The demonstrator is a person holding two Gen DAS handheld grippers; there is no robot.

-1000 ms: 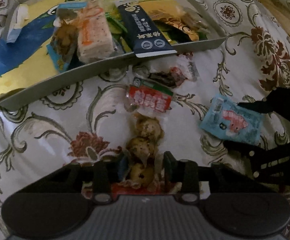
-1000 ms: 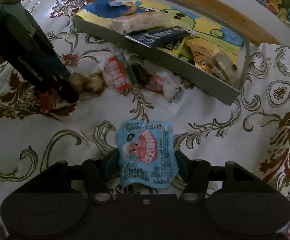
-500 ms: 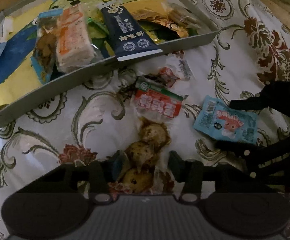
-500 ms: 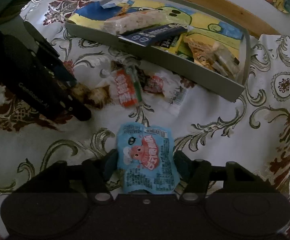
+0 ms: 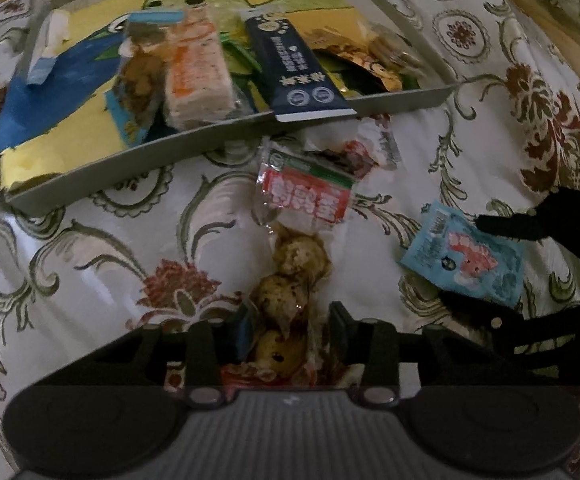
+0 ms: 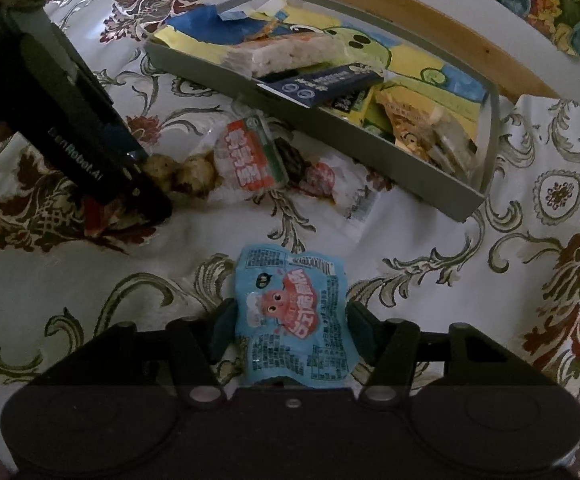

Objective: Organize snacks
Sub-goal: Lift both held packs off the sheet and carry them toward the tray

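A grey tray [image 5: 102,168] [image 6: 370,148] holds several snacks, among them a dark blue packet [image 5: 296,72] and a pale rice bar [image 5: 196,76]. My left gripper [image 5: 288,320] is shut on a clear packet of brown balls [image 5: 286,292], which also shows in the right wrist view [image 6: 186,172]. My right gripper [image 6: 290,320] is shut on a light blue packet [image 6: 292,316], seen at the right in the left wrist view [image 5: 466,256]. A red and white packet [image 5: 306,192] [image 6: 250,156] lies between the balls and the tray.
A crumpled white and red wrapper [image 5: 366,148] [image 6: 330,184] lies by the tray's near wall. The floral cloth [image 5: 90,260] covers the surface. A wooden edge [image 6: 410,8] runs behind the tray.
The left view has shifted a little against the tray and back. The right gripper has kept the blue packet, with the tray now closer ahead. Both grips are unchanged.
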